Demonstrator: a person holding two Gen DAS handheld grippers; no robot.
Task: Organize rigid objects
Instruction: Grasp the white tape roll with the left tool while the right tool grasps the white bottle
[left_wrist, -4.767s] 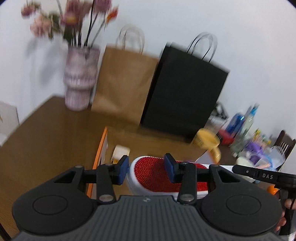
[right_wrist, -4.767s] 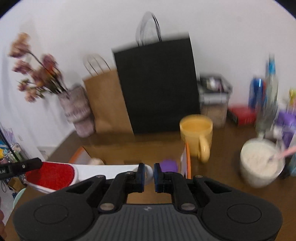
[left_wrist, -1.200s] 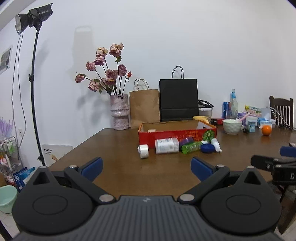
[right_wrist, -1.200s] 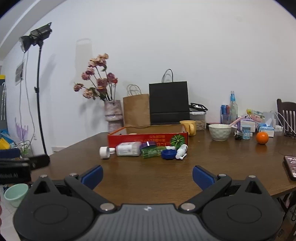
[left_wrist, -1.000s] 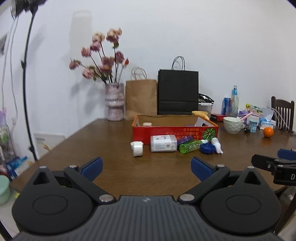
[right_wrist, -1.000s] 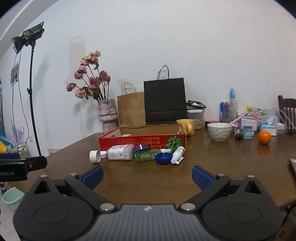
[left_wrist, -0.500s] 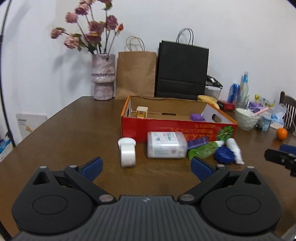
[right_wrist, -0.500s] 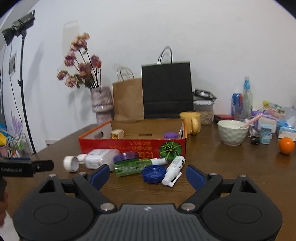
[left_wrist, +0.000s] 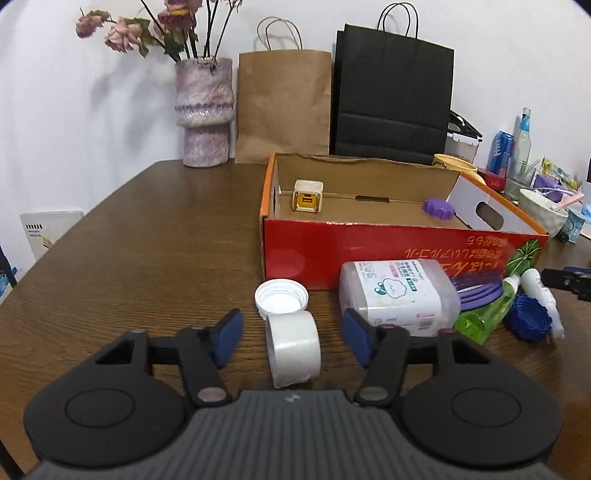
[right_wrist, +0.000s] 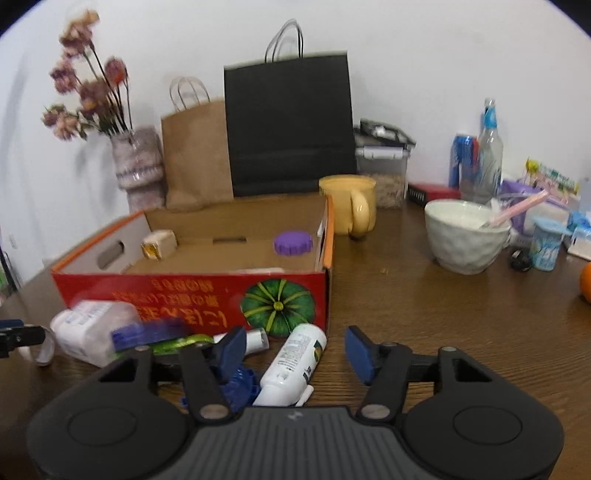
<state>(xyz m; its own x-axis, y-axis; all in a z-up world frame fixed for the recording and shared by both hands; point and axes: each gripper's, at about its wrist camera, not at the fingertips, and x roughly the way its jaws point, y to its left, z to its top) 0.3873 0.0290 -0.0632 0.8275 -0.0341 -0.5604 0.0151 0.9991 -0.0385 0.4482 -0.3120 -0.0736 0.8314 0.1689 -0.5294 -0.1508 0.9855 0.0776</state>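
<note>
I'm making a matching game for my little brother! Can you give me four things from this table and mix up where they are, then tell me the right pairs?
Things:
1. purple lid
2. roll of tape
3. white bottle
4. yellow mug

Places:
A. between the fingers of the right tool
B. behind the red box, outside it
C. inside the red box
D. between the fingers of the left tool

Pairs: 1-C, 2-D, 3-A, 4-B
</note>
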